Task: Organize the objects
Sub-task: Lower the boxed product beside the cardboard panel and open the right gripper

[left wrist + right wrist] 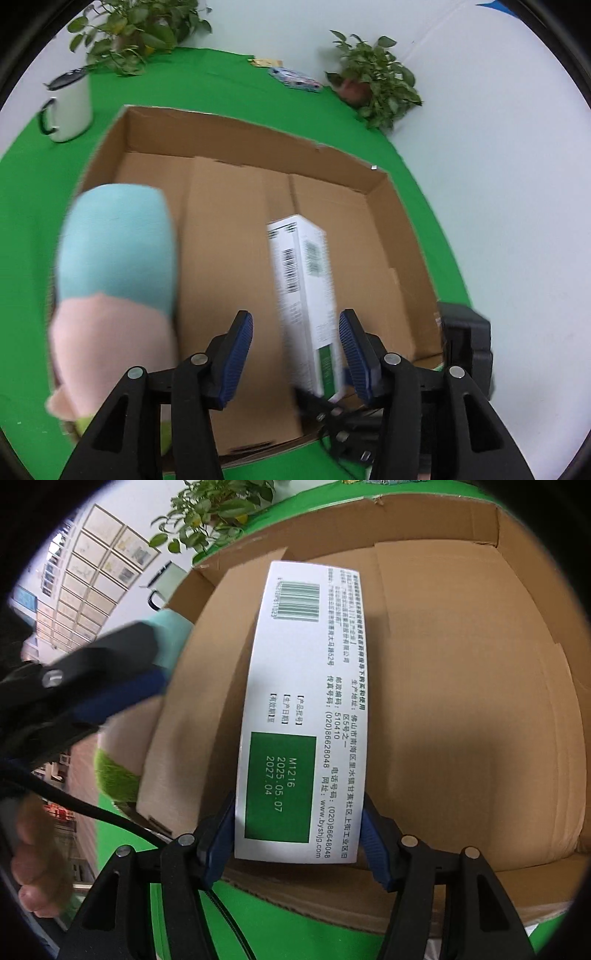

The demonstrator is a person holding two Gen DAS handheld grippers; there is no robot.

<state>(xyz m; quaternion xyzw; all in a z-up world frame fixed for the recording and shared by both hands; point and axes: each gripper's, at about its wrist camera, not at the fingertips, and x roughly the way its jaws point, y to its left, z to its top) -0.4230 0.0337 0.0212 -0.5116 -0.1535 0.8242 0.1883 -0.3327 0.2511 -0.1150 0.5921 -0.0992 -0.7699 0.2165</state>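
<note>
An open cardboard box (236, 125) stands on the green table; it also shows in the right wrist view (461, 701). My right gripper (299, 834) is shut on a long white and green carton (306, 701) and holds it over the box; the carton also shows in the left wrist view (306, 288). My left gripper (295, 354) is open and empty above the box's near edge. A blue, pink and green soft toy (114, 273) leans at the box's left side, left of my left gripper, and shows partly in the right wrist view (173, 642).
A white mug (70, 107) stands on the green cloth at the far left. Two potted plants (373, 81) sit at the back edge, with flat packets (295, 79) between them. The right gripper's body (465, 347) is beside the box's right wall.
</note>
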